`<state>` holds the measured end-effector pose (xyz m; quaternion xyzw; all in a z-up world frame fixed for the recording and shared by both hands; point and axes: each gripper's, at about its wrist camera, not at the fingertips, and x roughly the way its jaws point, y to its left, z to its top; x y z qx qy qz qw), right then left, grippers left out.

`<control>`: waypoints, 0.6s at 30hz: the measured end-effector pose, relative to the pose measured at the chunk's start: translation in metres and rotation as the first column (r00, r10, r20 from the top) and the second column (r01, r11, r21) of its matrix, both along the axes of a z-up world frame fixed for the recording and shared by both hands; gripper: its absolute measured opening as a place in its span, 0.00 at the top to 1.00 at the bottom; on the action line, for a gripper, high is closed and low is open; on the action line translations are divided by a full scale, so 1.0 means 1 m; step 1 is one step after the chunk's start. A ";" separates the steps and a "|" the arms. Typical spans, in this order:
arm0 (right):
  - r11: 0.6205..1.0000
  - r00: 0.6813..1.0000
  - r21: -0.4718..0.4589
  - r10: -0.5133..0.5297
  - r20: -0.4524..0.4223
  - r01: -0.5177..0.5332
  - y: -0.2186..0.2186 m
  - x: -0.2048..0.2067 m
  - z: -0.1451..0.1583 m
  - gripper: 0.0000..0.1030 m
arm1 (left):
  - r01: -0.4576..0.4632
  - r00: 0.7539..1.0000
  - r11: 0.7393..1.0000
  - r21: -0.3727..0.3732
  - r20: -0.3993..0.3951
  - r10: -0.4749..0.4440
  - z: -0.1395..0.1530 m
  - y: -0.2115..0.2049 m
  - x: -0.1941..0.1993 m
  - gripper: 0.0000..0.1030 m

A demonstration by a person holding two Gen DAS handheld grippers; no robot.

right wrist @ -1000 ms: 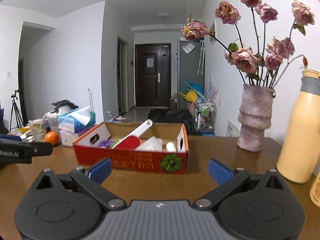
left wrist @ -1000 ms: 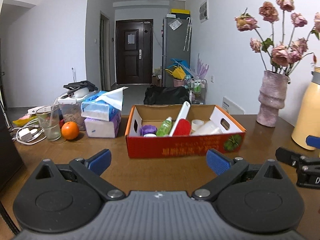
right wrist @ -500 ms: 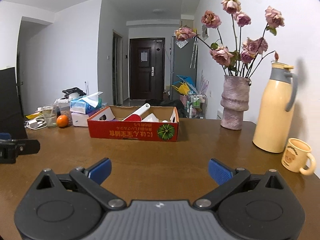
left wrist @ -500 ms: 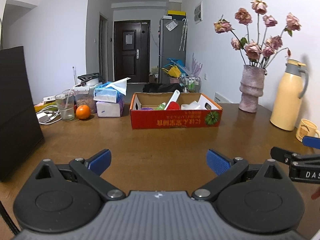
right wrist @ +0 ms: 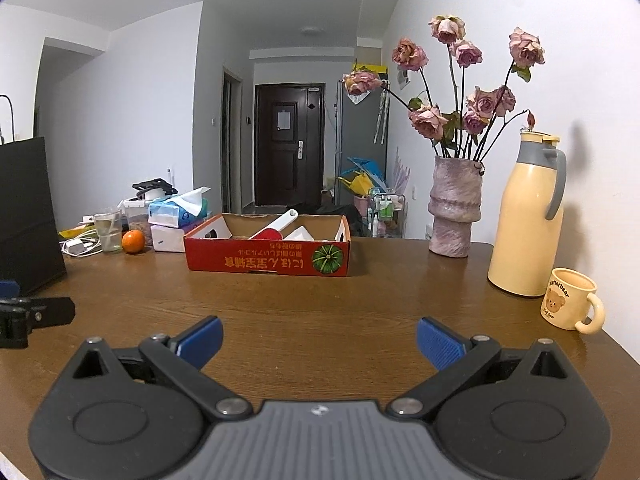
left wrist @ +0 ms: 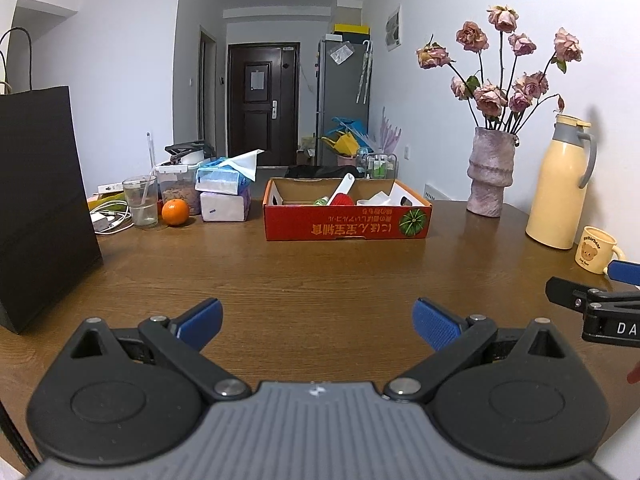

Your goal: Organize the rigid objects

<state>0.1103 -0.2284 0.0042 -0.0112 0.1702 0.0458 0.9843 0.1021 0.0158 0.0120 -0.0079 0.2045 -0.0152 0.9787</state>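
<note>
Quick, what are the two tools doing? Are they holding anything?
Left tool: open, holding nothing.
Right tool: open, holding nothing.

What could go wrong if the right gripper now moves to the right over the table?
The right gripper is open and empty. The mug stands near the table edge; a sideways sweep might knock it off. The tall flask behind it could tip. The flowers lean out of the vase and could catch a raised gripper.

box (left wrist: pixel 347 228) contents partly hidden by wall | black bag (left wrist: pixel 40 204) cut by edge | box print unreadable
</note>
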 end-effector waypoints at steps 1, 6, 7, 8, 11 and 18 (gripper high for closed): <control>1.000 1.000 0.000 0.000 0.000 0.000 0.000 0.000 0.000 0.00 | 0.001 1.000 1.000 -0.001 0.001 -0.001 0.000 0.000 0.000 0.00; 1.000 1.000 0.000 -0.001 0.001 0.001 0.000 -0.001 0.000 0.00 | 0.001 1.000 1.000 -0.002 0.001 -0.001 0.000 0.000 -0.001 0.00; 1.000 1.000 -0.001 -0.001 0.000 0.001 0.000 -0.001 0.000 0.00 | 0.001 1.000 1.000 -0.001 0.001 -0.001 0.000 0.000 -0.001 0.00; 1.000 1.000 -0.002 -0.001 0.000 0.001 0.001 -0.002 0.000 0.00 | 0.001 1.000 1.000 -0.001 0.000 -0.001 0.000 0.000 -0.002 0.00; 1.000 1.000 -0.001 -0.003 -0.002 0.003 0.000 -0.002 0.000 0.00 | 0.003 1.000 1.000 0.000 -0.001 -0.003 0.000 0.001 -0.001 0.00; 1.000 1.000 -0.002 -0.004 -0.003 0.004 0.000 -0.002 0.000 0.00 | 0.003 1.000 1.000 0.000 -0.002 -0.003 0.000 0.000 -0.002 0.00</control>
